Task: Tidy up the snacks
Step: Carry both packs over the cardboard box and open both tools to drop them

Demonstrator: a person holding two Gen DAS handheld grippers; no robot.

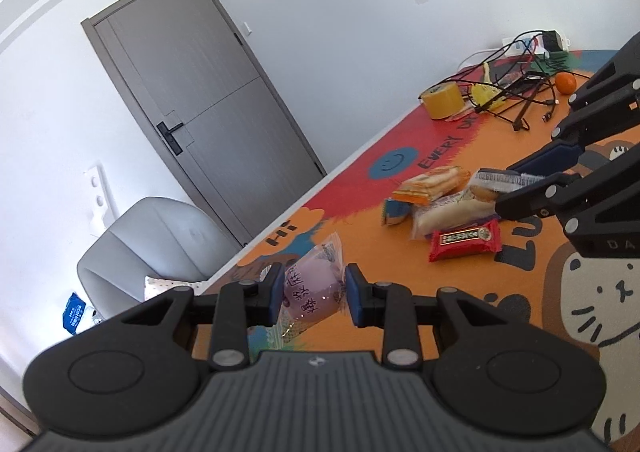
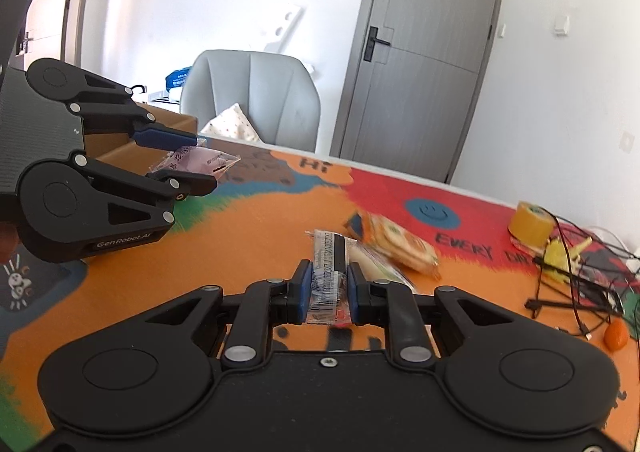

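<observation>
Progress looked partial in the left wrist view: the left gripper [image 1: 313, 294] had its jaws pinched on a pink snack packet [image 1: 310, 284], lifted clear of the colourful table mat [image 1: 400, 292]. Four other wrapped snacks [image 1: 444, 208] lay loosely heaped further along the mat, one of them caught by its sealed end in the right gripper [image 1: 516, 182].

From the right wrist view, the right gripper [image 2: 329, 292] had its jaws nearly closed on the clear packet [image 2: 326, 284]. A cardboard box [image 2: 168, 132] stood behind the left gripper [image 2: 192, 162], probably the destination. Judging by this, the remaining snacks awaited sorting.
</observation>
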